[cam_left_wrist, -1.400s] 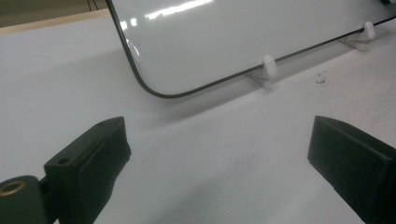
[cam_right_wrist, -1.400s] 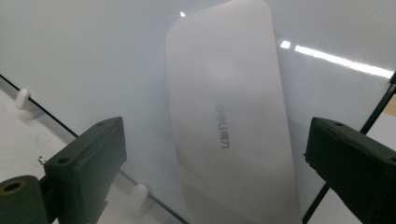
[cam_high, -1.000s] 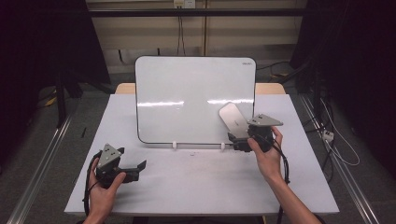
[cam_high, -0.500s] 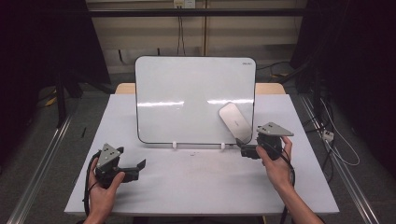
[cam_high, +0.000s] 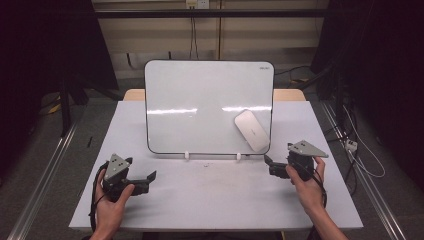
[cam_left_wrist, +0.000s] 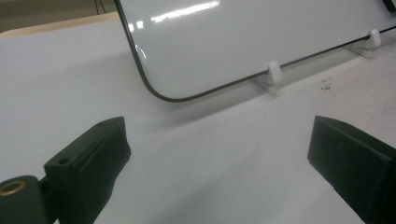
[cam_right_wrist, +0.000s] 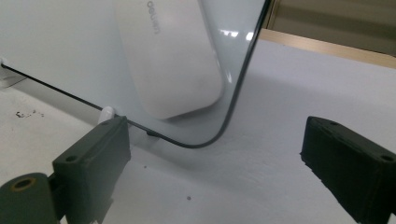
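Your right hand-held gripper (cam_high: 270, 166) sits on the surface (cam_high: 215, 200) just near of the whiteboard's (cam_high: 200, 100) lower right corner. Its jaws have just been closing a little but stand wide apart with nothing between them. The white eraser (cam_high: 251, 130) clings to the board face at the lower right, tilted, probably held there by a magnet, so it needs no support from you. The board stands upright on two small white feet (cam_high: 186, 155), leaning back slightly. Your left hand-held gripper (cam_high: 150, 176) rests at the near left, jaws open and empty, well clear of the board, likely parked out of the way.
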